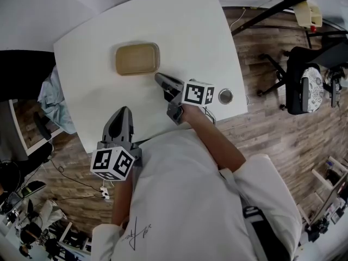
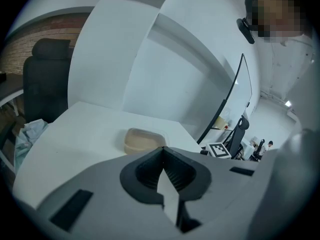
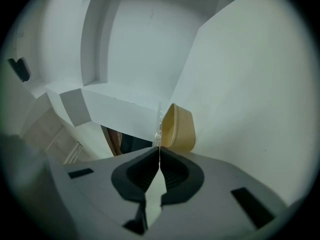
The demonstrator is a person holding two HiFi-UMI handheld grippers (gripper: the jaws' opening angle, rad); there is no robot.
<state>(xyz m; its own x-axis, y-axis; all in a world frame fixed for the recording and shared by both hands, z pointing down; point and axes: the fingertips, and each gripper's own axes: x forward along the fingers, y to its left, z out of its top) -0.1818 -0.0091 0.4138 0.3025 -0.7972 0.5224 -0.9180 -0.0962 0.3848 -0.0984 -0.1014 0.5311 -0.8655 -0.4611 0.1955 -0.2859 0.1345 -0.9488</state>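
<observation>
A shallow tan tray [image 1: 137, 58] lies on the white table [image 1: 98, 86], toward the far side. My right gripper [image 1: 160, 79] lies just right of the tray's near corner and is rolled on its side. Its jaws are shut, and a thin clear sliver [image 3: 159, 126] sticks out between the tips; I cannot tell what it is. The tray [image 3: 179, 126] stands close beyond the right gripper [image 3: 159, 149]. My left gripper [image 1: 122, 113] hovers over the table's near edge, shut and empty. The tray [image 2: 142, 140] lies ahead of the left gripper [image 2: 162, 149].
A round metal grommet [image 1: 225, 96] sits in the table near its right corner. An office chair [image 1: 307, 83] stands on the wood floor to the right. A dark chair with cloth [image 1: 54, 99] is at the table's left. White walls rise behind the table.
</observation>
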